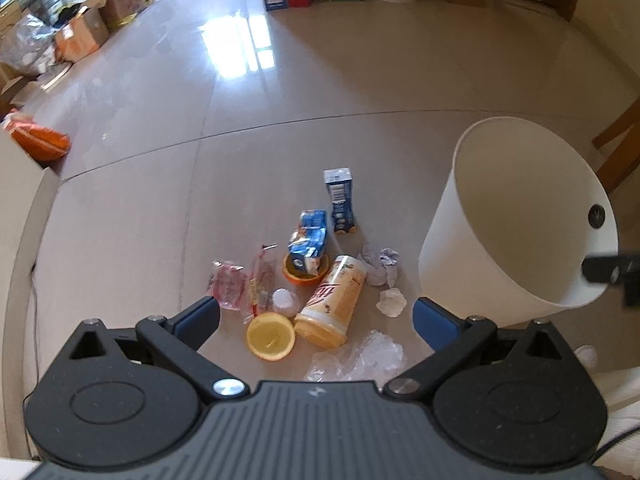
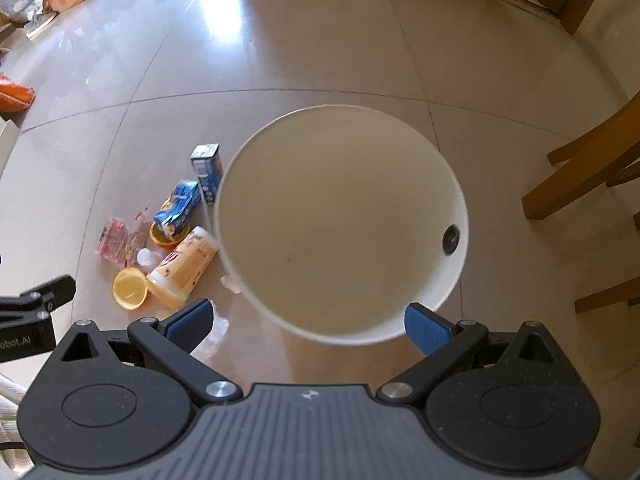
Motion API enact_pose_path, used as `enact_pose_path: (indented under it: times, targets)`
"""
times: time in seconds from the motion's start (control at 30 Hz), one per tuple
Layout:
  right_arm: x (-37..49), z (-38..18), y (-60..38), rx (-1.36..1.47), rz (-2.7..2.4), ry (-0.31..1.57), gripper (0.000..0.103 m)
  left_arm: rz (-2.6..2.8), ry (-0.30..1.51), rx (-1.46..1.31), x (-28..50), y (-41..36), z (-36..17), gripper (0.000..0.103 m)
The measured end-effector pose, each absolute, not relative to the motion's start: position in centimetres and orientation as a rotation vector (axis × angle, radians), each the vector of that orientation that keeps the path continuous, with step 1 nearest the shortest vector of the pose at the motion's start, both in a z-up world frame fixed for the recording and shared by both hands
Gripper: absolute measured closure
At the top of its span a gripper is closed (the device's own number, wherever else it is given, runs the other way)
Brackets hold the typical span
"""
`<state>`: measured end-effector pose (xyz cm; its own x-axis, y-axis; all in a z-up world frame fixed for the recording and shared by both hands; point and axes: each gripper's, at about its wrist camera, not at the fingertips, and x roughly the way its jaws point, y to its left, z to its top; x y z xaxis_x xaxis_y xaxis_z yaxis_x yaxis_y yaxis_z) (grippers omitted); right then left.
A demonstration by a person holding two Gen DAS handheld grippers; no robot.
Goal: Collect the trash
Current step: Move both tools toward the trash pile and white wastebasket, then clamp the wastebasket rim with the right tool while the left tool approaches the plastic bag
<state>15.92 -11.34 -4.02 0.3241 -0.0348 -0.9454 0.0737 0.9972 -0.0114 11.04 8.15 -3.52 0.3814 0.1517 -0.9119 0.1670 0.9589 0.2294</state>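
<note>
The pale beige tiled floor point(image 1: 360, 80) is glossy and smooth, mirroring window light. The round white plastic bin point(image 2: 340, 220) looks matt and smooth inside. The tall cream plastic drink cup point(image 1: 332, 300) has a printed, slightly shiny wall; the two blue cardboard cartons point(image 1: 340, 200) look coated and creased. The crumpled clear plastic film point(image 1: 360, 360) glints, the crumpled white paper wads point(image 1: 380, 266) are dull and rough. The brown wooden chair legs point(image 2: 580, 168) have a smooth satin finish. Blue finger pads point(image 2: 424, 330) appear finely textured rubber

Apparently "obot.AI" on left claw point(image 2: 38, 306)
</note>
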Motion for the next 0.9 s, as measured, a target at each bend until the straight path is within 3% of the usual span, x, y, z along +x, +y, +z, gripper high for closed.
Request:
enact_pose_path:
  times: [0.47, 0.9]
  targets:
    - [20.5, -6.5, -22.2, 0.123, -0.205, 1.227, 0.002, -0.116, 1.222, 0.332, 12.2, 7.6, -10.1, 0.001]
    - [23.6, -12.7, -27.5, 0.266, -0.252, 1.311, 0.040, -0.062, 1.296, 0.267, 13.0, 9.4, -13.3, 0.001]
